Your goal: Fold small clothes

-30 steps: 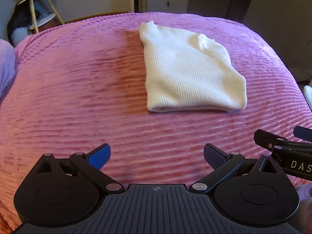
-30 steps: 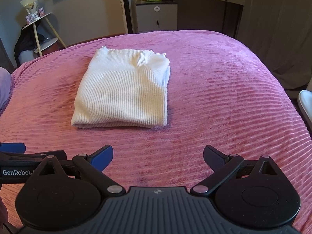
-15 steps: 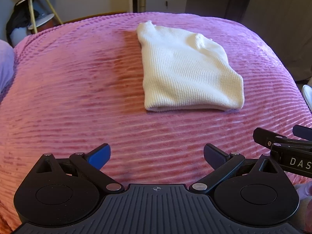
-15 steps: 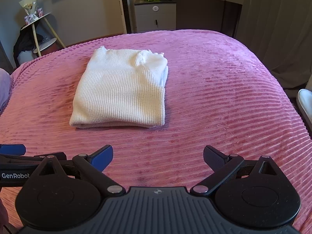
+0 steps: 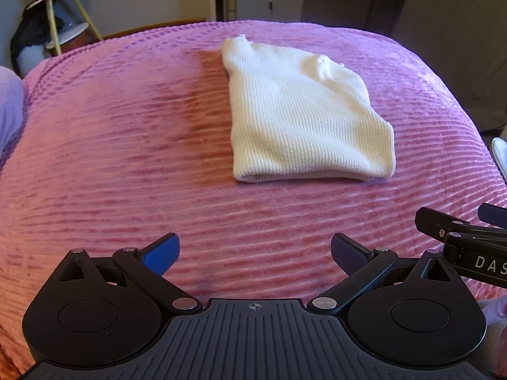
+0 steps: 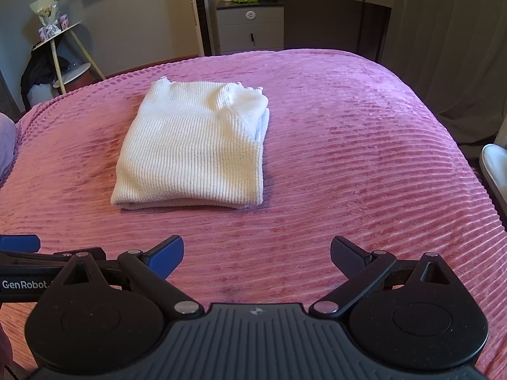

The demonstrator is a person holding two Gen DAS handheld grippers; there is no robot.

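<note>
A white ribbed knit garment (image 5: 304, 117) lies folded into a neat rectangle on the pink bedspread (image 5: 111, 158); it also shows in the right wrist view (image 6: 196, 148). My left gripper (image 5: 255, 253) is open and empty, held over the bedspread short of the garment's near edge and a little to its left. My right gripper (image 6: 256, 255) is open and empty, also short of the garment and to its right. Part of each gripper shows at the edge of the other's view.
The pink bedspread (image 6: 364, 174) covers a wide bed. Beyond its far edge stand a grey cabinet (image 6: 250, 28) and a small white side table (image 6: 60, 57). A dark curtain (image 6: 450, 47) hangs at the right.
Both grippers have drawn back a little from the folded garment and risen slightly. Both stay open. The garment has not moved.
</note>
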